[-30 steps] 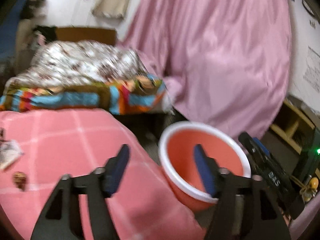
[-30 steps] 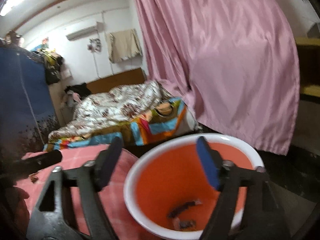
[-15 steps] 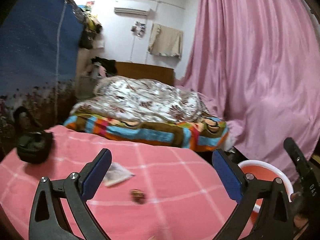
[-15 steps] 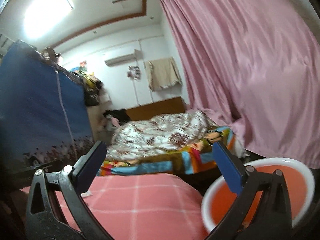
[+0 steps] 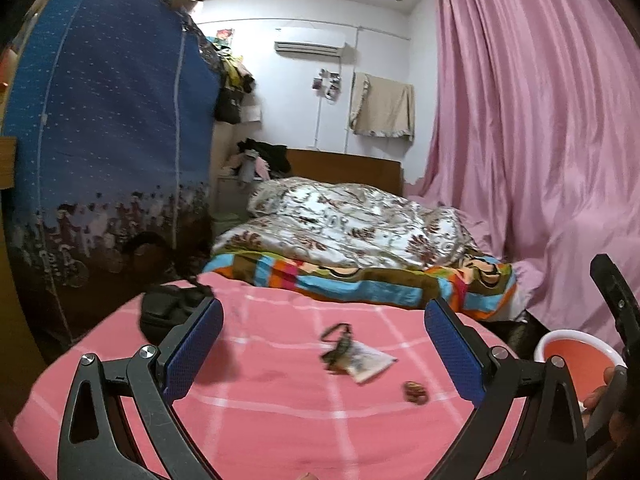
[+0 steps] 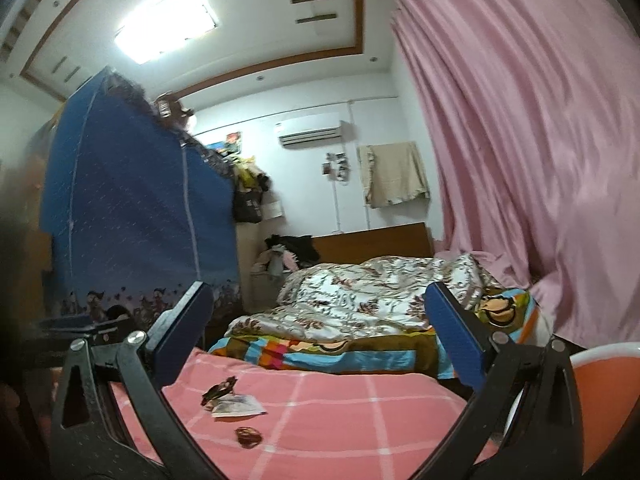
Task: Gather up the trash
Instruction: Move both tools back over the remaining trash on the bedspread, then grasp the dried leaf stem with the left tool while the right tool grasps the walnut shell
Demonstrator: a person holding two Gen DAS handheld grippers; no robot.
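Observation:
Trash lies on the pink checked cloth: a dark crumpled wrapper, a white paper packet under it, and a small brown scrap. The same wrapper, packet and scrap show in the right wrist view. The orange basin with a white rim stands at the right, also in the right wrist view. My left gripper is open and empty above the cloth. My right gripper is open and empty, beside the basin.
A black pouch lies at the cloth's far left. Behind is a bed with a floral quilt and a striped blanket. A blue fabric wardrobe stands left, a pink curtain right.
Both grippers have swung up and left, away from the basin toward the pink cloth. The trash pieces have come into view between the left gripper's fingers. Both grippers have opened wider.

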